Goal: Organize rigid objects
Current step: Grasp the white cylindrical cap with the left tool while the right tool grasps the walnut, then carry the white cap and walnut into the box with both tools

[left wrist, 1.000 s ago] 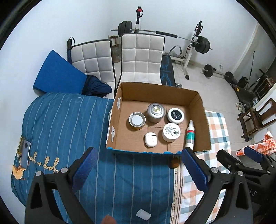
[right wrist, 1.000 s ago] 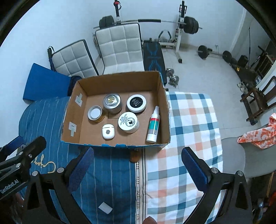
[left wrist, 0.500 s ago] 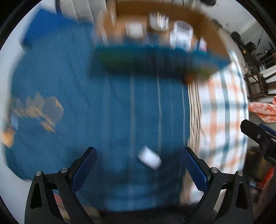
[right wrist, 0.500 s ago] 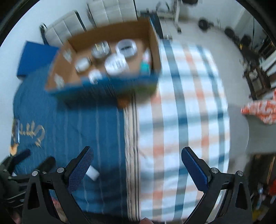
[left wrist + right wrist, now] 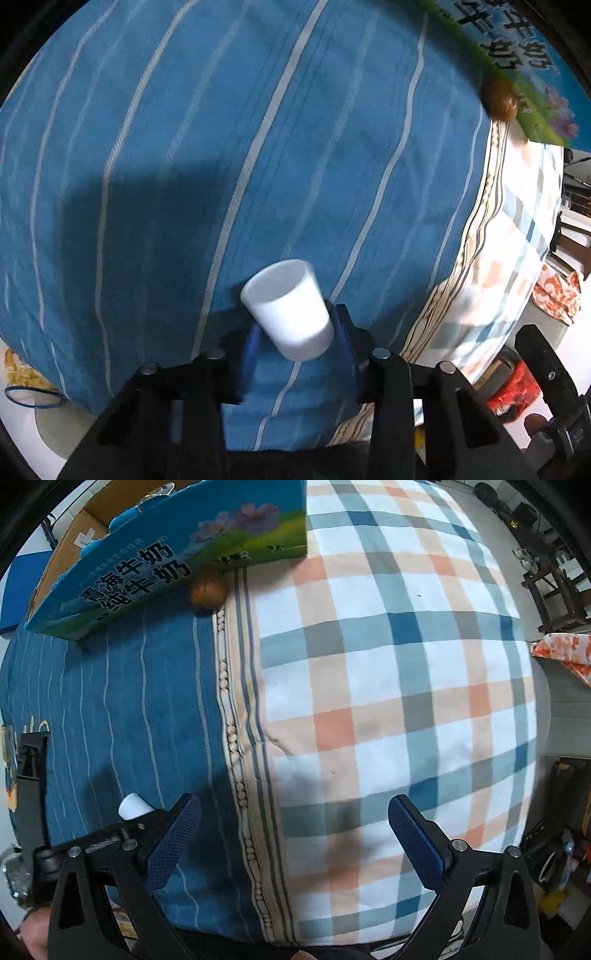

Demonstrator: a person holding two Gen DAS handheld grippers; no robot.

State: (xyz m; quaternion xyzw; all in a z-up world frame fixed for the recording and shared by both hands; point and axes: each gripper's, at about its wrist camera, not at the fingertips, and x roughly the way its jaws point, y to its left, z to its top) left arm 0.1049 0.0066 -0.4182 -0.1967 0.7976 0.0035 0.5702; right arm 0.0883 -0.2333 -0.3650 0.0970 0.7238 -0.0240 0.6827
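The cardboard box [image 5: 177, 554] carried a printed blue and green side panel with purple flowers, tiny cows and large black Chinese characters, among them 牛奶 twice; smaller print above them was too fine to read. A brown round object [image 5: 207, 592] lay touching the foot of that panel, on the seam where the blue striped bedspread [image 5: 221, 147] met the plaid blanket [image 5: 388, 701].

The left gripper [image 5: 295, 332] pointed steeply down at the striped bedspread, its blue pads drawn narrow and pressing on either side of a small white plastic cap [image 5: 290, 310], which stood tilted between them with its closed end facing away from the camera. The cap sat just above the cloth, well apart from the box.

The right gripper [image 5: 295, 834] pointed straight down over the seam, jaws spread wide with nothing between them. In its view the left gripper and the white cap showed at the lower left.
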